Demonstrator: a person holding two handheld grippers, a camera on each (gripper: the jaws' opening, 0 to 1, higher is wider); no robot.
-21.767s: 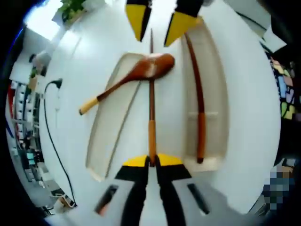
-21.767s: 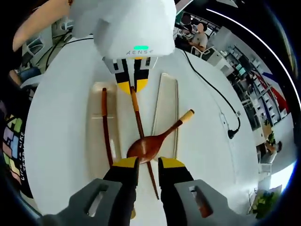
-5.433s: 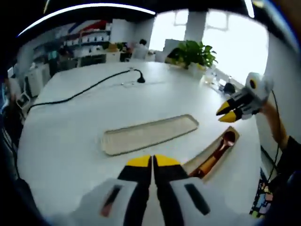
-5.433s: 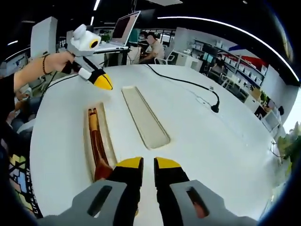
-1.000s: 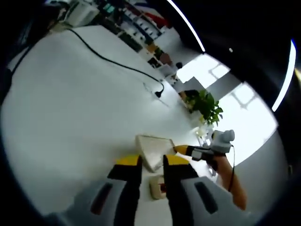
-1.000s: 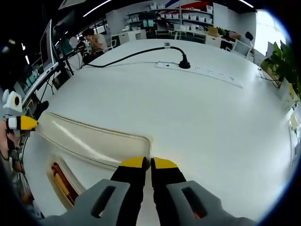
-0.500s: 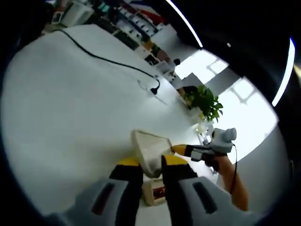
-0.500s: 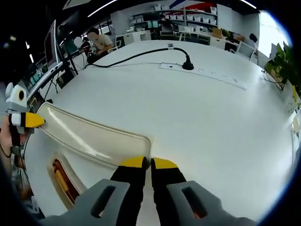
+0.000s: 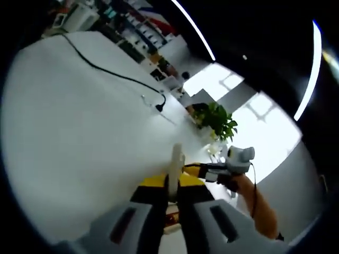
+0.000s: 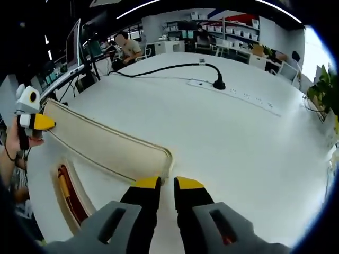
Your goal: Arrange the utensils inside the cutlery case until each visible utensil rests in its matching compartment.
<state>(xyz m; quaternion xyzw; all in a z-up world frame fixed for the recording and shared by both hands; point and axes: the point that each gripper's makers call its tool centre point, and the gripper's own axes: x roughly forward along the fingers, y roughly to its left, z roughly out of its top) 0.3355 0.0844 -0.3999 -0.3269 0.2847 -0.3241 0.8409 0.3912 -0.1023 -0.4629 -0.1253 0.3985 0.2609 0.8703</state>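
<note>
The cream case lid (image 10: 106, 145) hangs between both grippers, tilted over the white table (image 10: 243, 143). My right gripper (image 10: 168, 184) is shut on its near rounded end. My left gripper (image 10: 46, 123), held in a hand at the far left, pinches the other end. In the left gripper view the lid (image 9: 175, 161) is seen edge-on, rising from my left gripper (image 9: 169, 182), with the right gripper (image 9: 189, 168) at its far end. The case base (image 10: 62, 207) lies under the lid's left side with the brown wooden utensils (image 10: 68, 197) inside, partly hidden by the lid.
A black cable (image 10: 159, 69) runs to a white power strip (image 10: 238, 91) on the far side of the table. A potted plant (image 9: 214, 119) stands at the table's edge. A person (image 10: 127, 46) sits at a desk behind. Shelves line the back wall.
The lid has tipped up off the table: in the left gripper view it went from showing its face to edge-on. Both grippers keep their hold on its ends.
</note>
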